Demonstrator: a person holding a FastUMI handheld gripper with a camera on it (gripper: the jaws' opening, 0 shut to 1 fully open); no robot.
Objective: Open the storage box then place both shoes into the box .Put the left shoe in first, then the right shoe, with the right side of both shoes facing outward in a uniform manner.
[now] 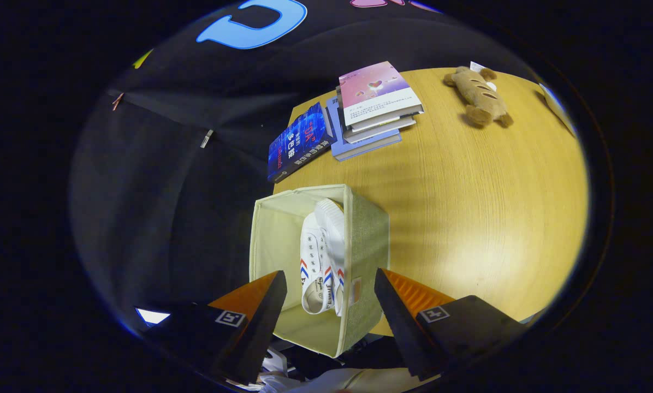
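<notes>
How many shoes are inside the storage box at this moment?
1 for certain: a white shoe stands on its side in the storage box, against the wall nearer the table, just ahead of the open gripper. A second may hide behind it.

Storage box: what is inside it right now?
One white shoe stands against a wall of the storage box. The box floor under it is covered. The open gripper hovers above.

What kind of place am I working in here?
Likely a staged recording booth: a wooden table against black cloth, holding a stack of books, a plush toy and the open storage box with a shoe inside. Gripper open above it.
</notes>
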